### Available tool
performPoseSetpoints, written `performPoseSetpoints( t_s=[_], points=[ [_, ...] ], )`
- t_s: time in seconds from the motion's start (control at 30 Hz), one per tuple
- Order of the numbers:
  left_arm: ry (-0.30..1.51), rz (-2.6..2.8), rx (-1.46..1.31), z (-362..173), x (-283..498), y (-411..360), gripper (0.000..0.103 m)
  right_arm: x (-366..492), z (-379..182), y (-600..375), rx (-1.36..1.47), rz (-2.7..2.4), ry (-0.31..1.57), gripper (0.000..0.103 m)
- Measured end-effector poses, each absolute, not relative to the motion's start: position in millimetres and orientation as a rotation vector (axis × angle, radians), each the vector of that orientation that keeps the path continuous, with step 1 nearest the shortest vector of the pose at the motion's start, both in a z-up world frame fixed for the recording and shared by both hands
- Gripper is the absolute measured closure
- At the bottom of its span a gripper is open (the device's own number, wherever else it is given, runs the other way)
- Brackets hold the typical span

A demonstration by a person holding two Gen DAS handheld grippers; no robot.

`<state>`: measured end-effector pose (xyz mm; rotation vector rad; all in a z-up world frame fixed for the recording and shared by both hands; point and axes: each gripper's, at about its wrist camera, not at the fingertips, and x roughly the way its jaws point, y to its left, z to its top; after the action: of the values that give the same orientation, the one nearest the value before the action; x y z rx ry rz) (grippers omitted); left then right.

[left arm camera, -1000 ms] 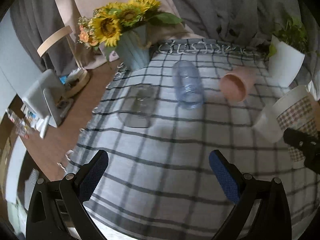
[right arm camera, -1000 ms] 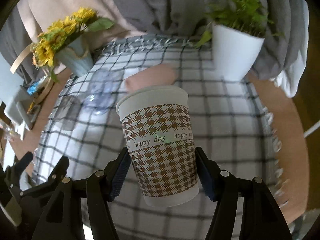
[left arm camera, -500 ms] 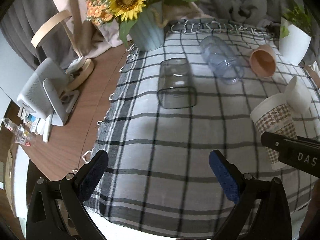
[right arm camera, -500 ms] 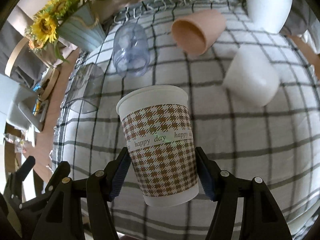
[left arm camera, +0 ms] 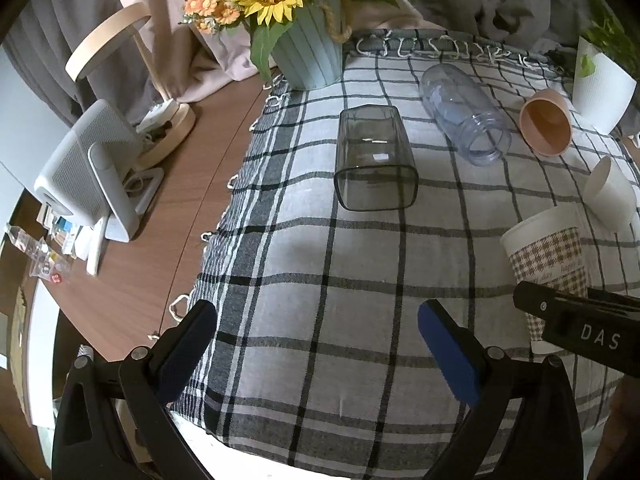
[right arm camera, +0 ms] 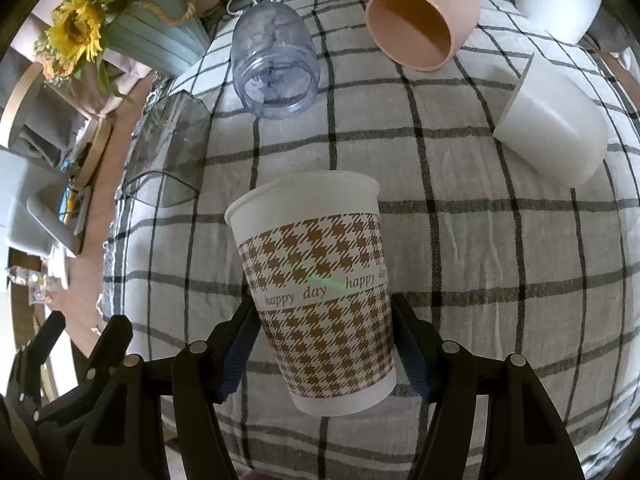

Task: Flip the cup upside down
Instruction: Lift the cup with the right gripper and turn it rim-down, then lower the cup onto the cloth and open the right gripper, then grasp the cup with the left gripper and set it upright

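My right gripper (right arm camera: 324, 344) is shut on a brown houndstooth paper cup (right arm camera: 316, 288) marked "happy day", held above the checked cloth (right arm camera: 480, 260) with its wide rim pointing away from me. The same cup (left arm camera: 548, 256) shows at the right of the left wrist view, with the right gripper's black finger across its lower part. My left gripper (left arm camera: 316, 344) is open and empty over the near part of the cloth (left arm camera: 320, 280).
On the cloth lie a square clear cup (left arm camera: 374, 160), a clear round jar (left arm camera: 464, 116), a pink cup (left arm camera: 546, 126) and a white paper cup (left arm camera: 610, 196), all on their sides. A sunflower pot (left arm camera: 308, 48) and a white planter (left arm camera: 602, 88) stand at the back. A fan (left arm camera: 84, 176) stands left.
Both views have tilted downward, so more of the cloth shows. The right gripper still holds the houndstooth cup in the same grip. The left gripper stays open.
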<state>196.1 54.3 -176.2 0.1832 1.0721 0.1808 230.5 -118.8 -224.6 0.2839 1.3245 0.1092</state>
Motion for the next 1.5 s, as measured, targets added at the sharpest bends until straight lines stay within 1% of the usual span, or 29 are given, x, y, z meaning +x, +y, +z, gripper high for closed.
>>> performPoseSetpoints(
  t_s=[0.03, 0.1, 0.27, 0.47, 0.6, 0.73, 0.87, 0.97, 1.17, 1.2, 1.23, 1.3, 1.37, 1.47, 1.5],
  points=[
    [1.073, 0.183, 0.182, -176.4, 195.9, 53.4, 0.0, 230.9, -224.6, -119.8, 0.278, 0.107, 1.328, 0.027],
    [1.075, 0.187, 0.18, -176.1, 194.8, 52.0, 0.0, 231.1, -221.8, -121.2, 0.272, 0.112, 1.318, 0.023],
    [1.06, 0.17, 0.17, -169.2, 187.7, 45.1, 0.0, 223.4, -202.7, -131.2, 0.252, 0.115, 1.29, 0.022],
    [0.999, 0.088, 0.137, -157.4, 172.7, 17.4, 0.0, 198.2, -150.4, -160.1, 0.202, 0.084, 1.132, 0.02],
    [0.96, 0.027, 0.138, -158.3, 161.2, -14.0, 0.0, 190.2, -134.2, -182.7, 0.174, 0.038, 1.088, 0.02],
    [0.926, -0.023, 0.135, -163.0, 149.7, -43.7, 0.0, 181.9, -132.1, -207.2, 0.141, -0.017, 1.084, 0.02],
    [0.921, -0.044, 0.127, -175.2, 146.0, -66.8, 0.001, 172.5, -141.6, -232.2, 0.112, -0.06, 1.123, 0.02],
    [0.915, -0.04, 0.116, -184.8, 146.6, -80.0, 0.005, 165.6, -149.6, -249.8, 0.092, -0.097, 1.146, 0.02],
    [0.888, -0.023, 0.123, -205.1, 150.6, -95.3, 0.008, 155.7, -162.8, -269.5, 0.047, -0.148, 1.176, 0.02],
    [0.887, -0.02, 0.127, -208.2, 151.2, -97.1, 0.011, 154.9, -166.1, -271.6, 0.046, -0.147, 1.188, 0.02],
    [0.888, -0.013, 0.133, -211.8, 152.3, -98.3, 0.018, 155.0, -168.4, -272.3, 0.045, -0.148, 1.197, 0.02],
    [0.891, -0.003, 0.134, -217.0, 154.7, -99.7, 0.024, 152.9, -174.1, -274.4, 0.045, -0.144, 1.214, 0.02],
    [0.898, 0.003, 0.128, -221.0, 156.6, -100.2, 0.026, 152.0, -179.8, -275.1, 0.041, -0.14, 1.23, 0.02],
    [0.904, 0.012, 0.113, -224.6, 157.8, -99.7, 0.037, 151.1, -187.3, -275.4, 0.042, -0.135, 1.254, 0.02],
    [0.907, 0.01, 0.105, -225.5, 157.9, -99.2, 0.044, 150.7, -189.3, -275.9, 0.042, -0.132, 1.26, 0.02]
  ],
)
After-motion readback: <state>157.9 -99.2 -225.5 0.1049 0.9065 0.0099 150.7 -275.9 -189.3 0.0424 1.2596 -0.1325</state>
